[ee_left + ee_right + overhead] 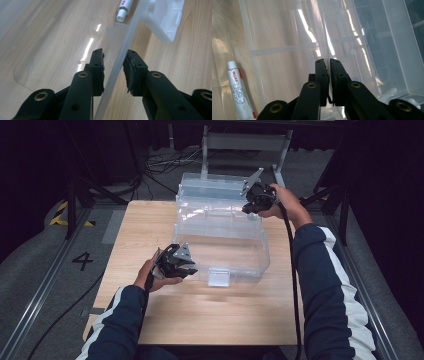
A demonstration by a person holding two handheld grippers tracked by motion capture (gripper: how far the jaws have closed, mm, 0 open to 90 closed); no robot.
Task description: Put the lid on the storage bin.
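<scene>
Risk of slip: right gripper [328, 62] pinched nearly shut on thin rear wall of clear plastic toolbox [220, 227] mid-table, left gripper [113, 66] straddling front wall with jaws narrowly apart, right pad touching, left pad maybe clear, so any lift could twist or drop box. Glue tube [239, 91] on box floor visible from gripper views, lost to glare from high view; front latch [219, 276] clearest from above.

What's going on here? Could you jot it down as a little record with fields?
Surface: light wooden table
Main item: clear plastic storage box, lid raised
Inside: white tube with red print
Left gripper: jaws astride the box's front wall, a gap showing at the pads
Right gripper: jaws shut on a thin clear edge at the box's far side
</scene>
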